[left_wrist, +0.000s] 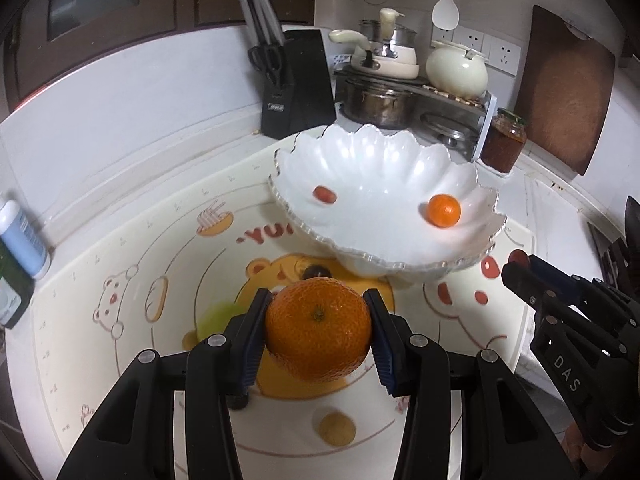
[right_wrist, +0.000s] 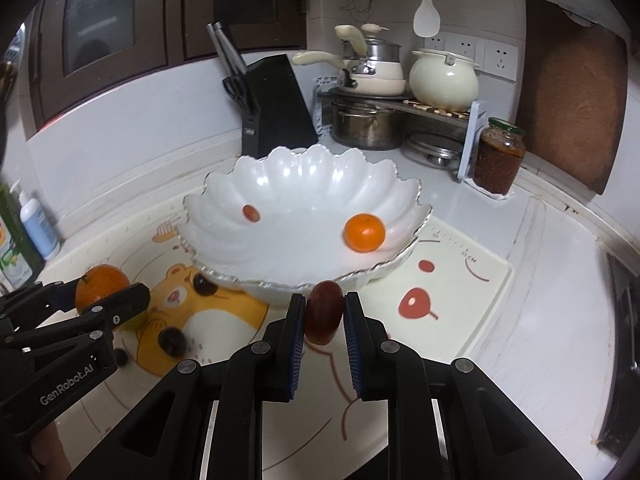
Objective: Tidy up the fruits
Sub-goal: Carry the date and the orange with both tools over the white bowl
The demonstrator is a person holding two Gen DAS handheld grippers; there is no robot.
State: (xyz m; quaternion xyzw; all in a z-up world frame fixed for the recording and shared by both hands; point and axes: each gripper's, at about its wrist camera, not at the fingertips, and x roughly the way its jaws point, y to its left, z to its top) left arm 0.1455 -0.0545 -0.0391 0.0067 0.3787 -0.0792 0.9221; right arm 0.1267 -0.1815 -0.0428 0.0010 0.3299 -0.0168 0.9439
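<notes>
Both sets of jaws are loaded: the left gripper [left_wrist: 318, 336] is closed on a large mandarin [left_wrist: 318, 330], pads bearing on its flanks at three and nine o'clock with the stem facing the camera, and the right gripper [right_wrist: 324, 320] is clamped on a small dark red grape [right_wrist: 324, 312], held upright between the pads. Both fruits are clear of the printed mat [left_wrist: 132, 280]. The white scalloped bowl [right_wrist: 280, 176] sits at twelve o'clock of each gripper and already holds a smaller mandarin [right_wrist: 365, 233] toward its three o'clock side and one grape [right_wrist: 251, 213] toward nine o'clock. Loose on the mat near the bowl's seven o'clock edge remain dark grapes [right_wrist: 172, 342] and a green fruit [right_wrist: 134, 322] partly hidden behind the left gripper. Judgement: the mandarin is moderately heavy, with a loose, yielding peel; the grip across its widest girth is sound, and more pressure would bruise it. The grape is light, smooth-skinned and slippery, liable to squirt out or split; a hold across its middle is appropriate. The bowl looks like glass, with a thin fluted rim, so release should come low inside it.
</notes>
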